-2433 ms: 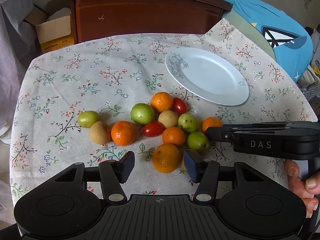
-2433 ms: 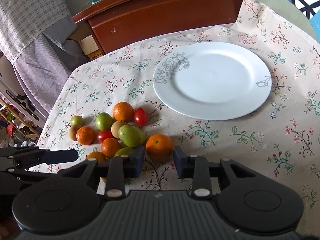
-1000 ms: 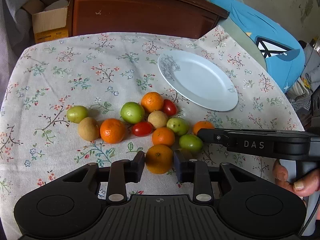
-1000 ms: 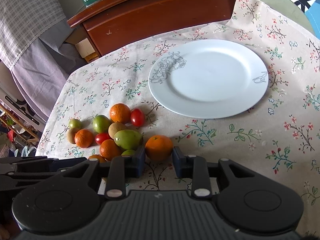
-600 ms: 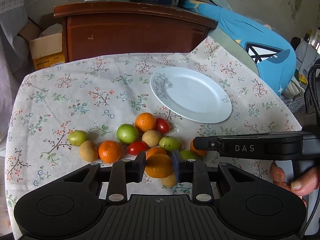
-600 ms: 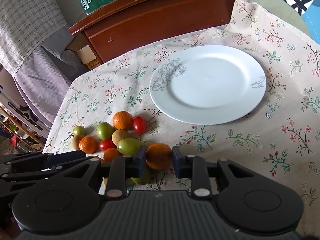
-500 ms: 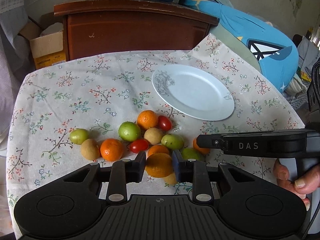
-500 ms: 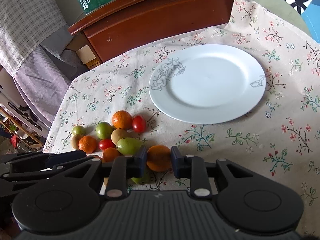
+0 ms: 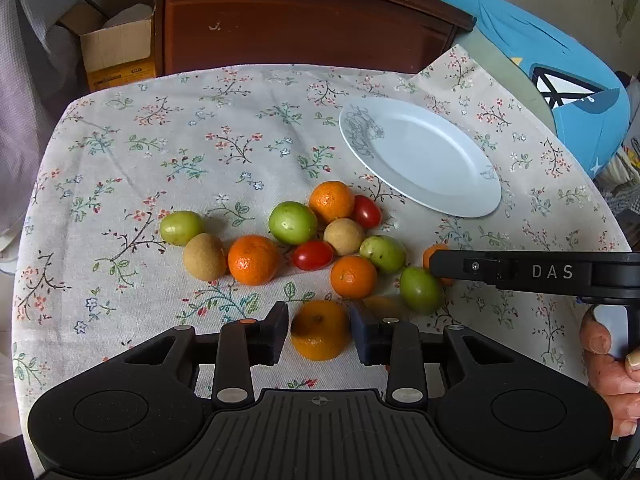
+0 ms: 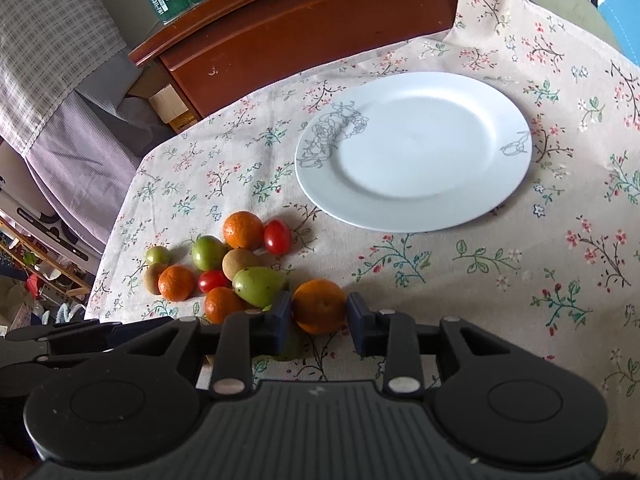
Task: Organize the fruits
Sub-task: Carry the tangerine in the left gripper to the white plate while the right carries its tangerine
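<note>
So both hand-held grippers are doing the same thing right now. The left hand-held gripper [image 9: 320,332] has an orange [image 9: 320,330] sitting between its pads, close to the near edge of the desk [image 9: 160,140], just in front of the rest of the fruit pile [image 9: 312,256]. The right hand-held gripper [image 10: 319,314] has a second orange [image 10: 320,306] between its pads at the right end of that pile. The change is that both sets of jaws have just been opening. Half a second back each orange looked pinched tight, and now I can see a thin sliver of daylight beside each one, so I'd call both pairs slightly apart and no longer squeezing, though it's a close call. The white plate [image 10: 400,224] sits toward the far right corner with nothing on it. My read is that neither orange is going anywhere yet. Either the grips got eased for a better bite or the oranges were let go short of the plate. Sorting basically hasn't started, and both jaws need to close again before any carrying happens.
</note>
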